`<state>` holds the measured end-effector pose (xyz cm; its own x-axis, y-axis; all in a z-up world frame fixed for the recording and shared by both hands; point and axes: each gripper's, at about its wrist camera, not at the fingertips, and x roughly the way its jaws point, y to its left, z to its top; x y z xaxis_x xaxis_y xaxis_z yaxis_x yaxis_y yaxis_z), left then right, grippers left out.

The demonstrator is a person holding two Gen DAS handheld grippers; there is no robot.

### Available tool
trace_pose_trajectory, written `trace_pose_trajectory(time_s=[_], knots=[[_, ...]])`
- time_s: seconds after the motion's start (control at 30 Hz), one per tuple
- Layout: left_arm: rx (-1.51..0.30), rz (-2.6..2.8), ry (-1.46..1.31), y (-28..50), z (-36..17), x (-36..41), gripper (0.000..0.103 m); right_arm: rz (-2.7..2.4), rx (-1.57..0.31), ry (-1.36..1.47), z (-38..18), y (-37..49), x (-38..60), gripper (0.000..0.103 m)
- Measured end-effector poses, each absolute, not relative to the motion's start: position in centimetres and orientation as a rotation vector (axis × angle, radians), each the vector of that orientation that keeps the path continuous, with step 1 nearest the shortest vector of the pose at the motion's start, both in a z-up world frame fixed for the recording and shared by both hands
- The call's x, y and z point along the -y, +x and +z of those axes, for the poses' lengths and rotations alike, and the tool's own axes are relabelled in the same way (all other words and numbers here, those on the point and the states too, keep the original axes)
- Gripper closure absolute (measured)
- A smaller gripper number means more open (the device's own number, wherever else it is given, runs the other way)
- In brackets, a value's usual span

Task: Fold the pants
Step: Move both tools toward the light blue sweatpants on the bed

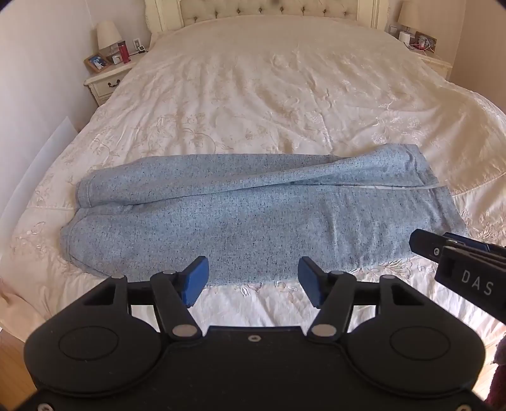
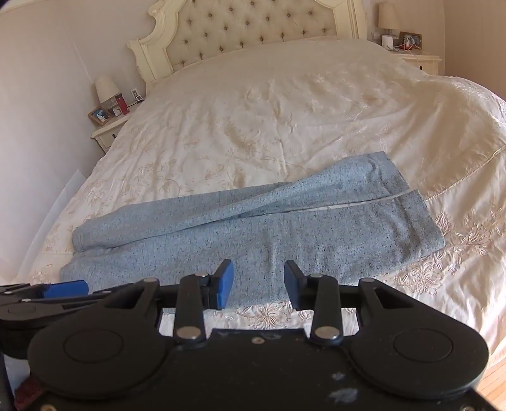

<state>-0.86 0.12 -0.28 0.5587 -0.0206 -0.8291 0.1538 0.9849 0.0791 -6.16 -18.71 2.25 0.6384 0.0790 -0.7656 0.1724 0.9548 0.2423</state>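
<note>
Speckled light-blue pants lie flat across the near part of the bed, folded lengthwise, leg cuffs at the left and waist at the right; they also show in the right wrist view. My left gripper is open and empty, just above the pants' near edge. My right gripper is open and empty, also over the near edge. The right gripper's black body shows at the right of the left wrist view. The left gripper's blue fingertip shows at the left of the right wrist view.
The bed has a cream embroidered bedspread and a tufted headboard. A nightstand with lamp, photo frame and red bottle stands at the left. Another nightstand stands at the right. Wood floor lies beside the bed.
</note>
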Motion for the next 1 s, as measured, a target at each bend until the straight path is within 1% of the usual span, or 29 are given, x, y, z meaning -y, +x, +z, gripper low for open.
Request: trace_pose_trajectory(time_s=[1.0], knots=[[-1.0, -0.105, 0.137, -0.9, -0.5, -0.2, 0.039, -0.027, -0.879, 0.291, 1.1, -6.4, 19.1, 0.065]])
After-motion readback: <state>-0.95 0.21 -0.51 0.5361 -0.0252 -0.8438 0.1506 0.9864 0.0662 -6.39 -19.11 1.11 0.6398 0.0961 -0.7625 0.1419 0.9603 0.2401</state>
